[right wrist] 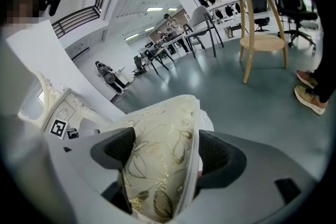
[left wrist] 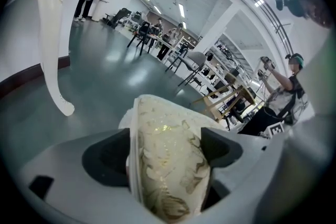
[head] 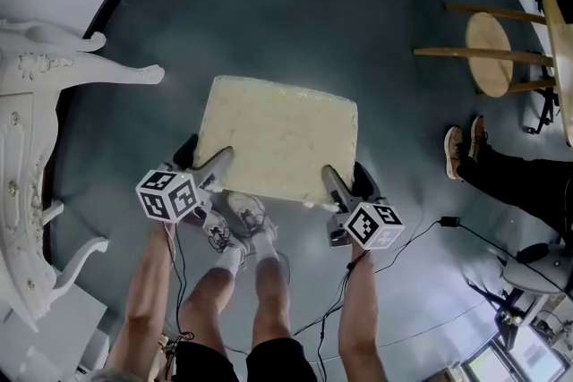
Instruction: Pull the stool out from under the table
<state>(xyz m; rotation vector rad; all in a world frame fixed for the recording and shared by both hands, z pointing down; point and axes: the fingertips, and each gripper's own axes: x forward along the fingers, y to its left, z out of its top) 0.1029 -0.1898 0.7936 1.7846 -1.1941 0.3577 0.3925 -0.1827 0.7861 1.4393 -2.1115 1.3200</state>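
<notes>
The stool (head: pixel 277 139) has a cream, gold-patterned cushioned seat and stands on the grey floor in front of my feet, apart from the white ornate table (head: pixel 36 103) at the left. My left gripper (head: pixel 208 164) is shut on the seat's near left edge, and the cushion (left wrist: pixel 168 160) fills the space between its jaws. My right gripper (head: pixel 342 188) is shut on the near right edge, with the cushion (right wrist: pixel 157 165) pressed between its jaws. The stool's legs are hidden under the seat.
The white table's curved leg (left wrist: pixel 52 50) rises at the left. A round wooden stool (head: pixel 491 54) sits under a wooden table at the far right, near a person's shoes (head: pixel 466 146). Cables (head: pixel 448 224) trail on the floor. Chairs and people are far off.
</notes>
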